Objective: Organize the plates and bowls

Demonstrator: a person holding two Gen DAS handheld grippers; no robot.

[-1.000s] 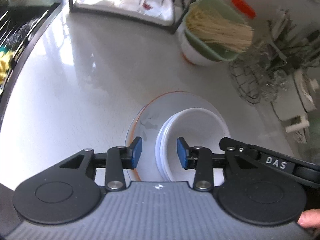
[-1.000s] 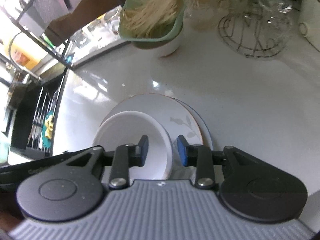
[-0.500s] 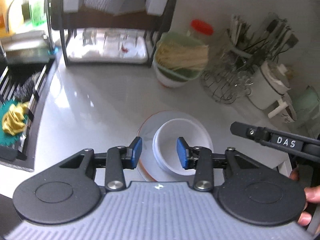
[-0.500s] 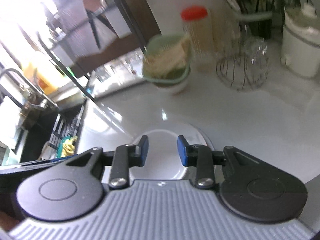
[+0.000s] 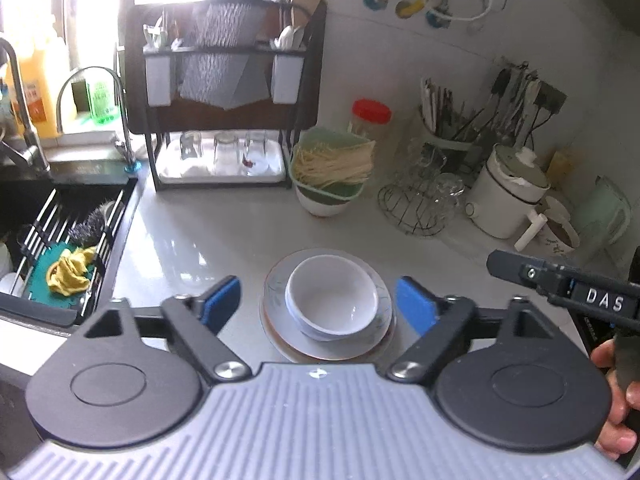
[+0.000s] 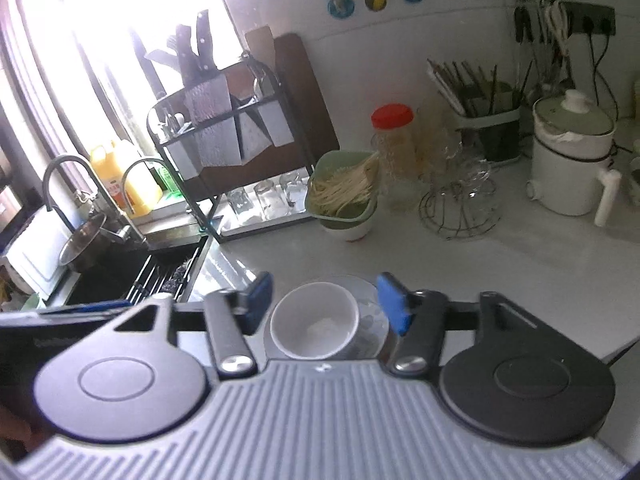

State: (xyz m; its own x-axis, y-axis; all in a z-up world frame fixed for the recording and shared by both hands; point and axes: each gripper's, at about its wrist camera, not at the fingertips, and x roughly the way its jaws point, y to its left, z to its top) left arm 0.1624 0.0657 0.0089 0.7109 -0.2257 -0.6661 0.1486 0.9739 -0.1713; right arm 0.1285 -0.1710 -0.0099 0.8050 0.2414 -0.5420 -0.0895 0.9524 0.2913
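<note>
Noodle basket [image 5: 332,168] behind stacked bowl [image 5: 332,300]

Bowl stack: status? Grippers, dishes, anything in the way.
Left gripper open, empty; right gripper open, empty. White bowl upright on stacked plates on counter. Neither gripper touching the dishes. Nothing blocking.

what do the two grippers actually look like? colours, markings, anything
Both match: a ribbed grey body with two round black discs, black linkage arms with silver pivot screws, and blue finger pads. The left gripper view also catches the right unit's black side bar with white "DAS" lettering, plus bare fingers around a handle. The right gripper shows no lettering. No cables visible on either.
</note>
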